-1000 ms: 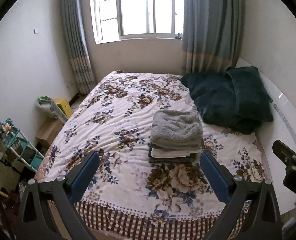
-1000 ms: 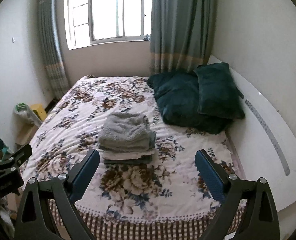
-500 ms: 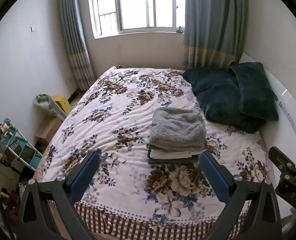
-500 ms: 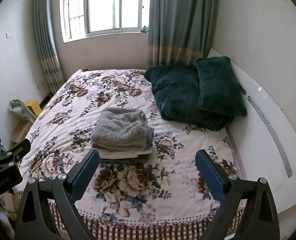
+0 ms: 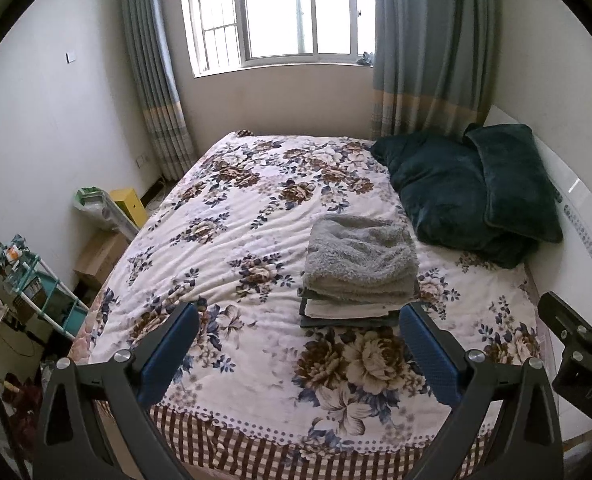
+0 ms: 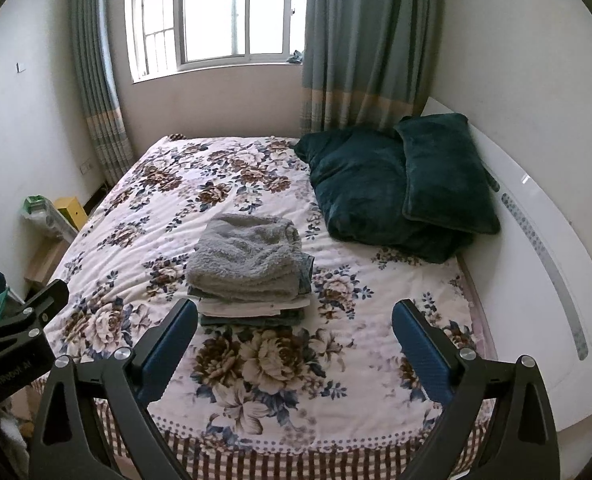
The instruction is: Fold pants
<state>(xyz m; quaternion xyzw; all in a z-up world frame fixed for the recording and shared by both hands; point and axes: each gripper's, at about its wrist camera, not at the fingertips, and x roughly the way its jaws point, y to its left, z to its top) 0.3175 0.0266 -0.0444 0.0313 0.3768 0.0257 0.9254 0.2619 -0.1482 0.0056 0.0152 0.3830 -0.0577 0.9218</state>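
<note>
A stack of folded clothes [image 5: 359,270] lies on the floral bedspread [image 5: 236,216], with fluffy grey pants on top, a white piece under them and a dark one at the bottom. It also shows in the right wrist view [image 6: 250,266]. My left gripper [image 5: 297,350] is open and empty, held above the foot of the bed, short of the stack. My right gripper [image 6: 296,346] is open and empty too, at the same distance. Each gripper shows at the edge of the other's view: the right gripper [image 5: 575,344] and the left gripper [image 6: 16,332].
Two dark green pillows [image 5: 467,196] lie at the right against the white headboard [image 6: 535,240]. A window [image 5: 284,12] with curtains is behind the bed. At the left on the floor stand a yellow box [image 5: 128,204], a cardboard box [image 5: 100,256] and a teal rack [image 5: 36,292].
Both grippers have tilted and drawn slightly closer to the bed; the stack sits a little lower in both views. Both stay open and empty.
</note>
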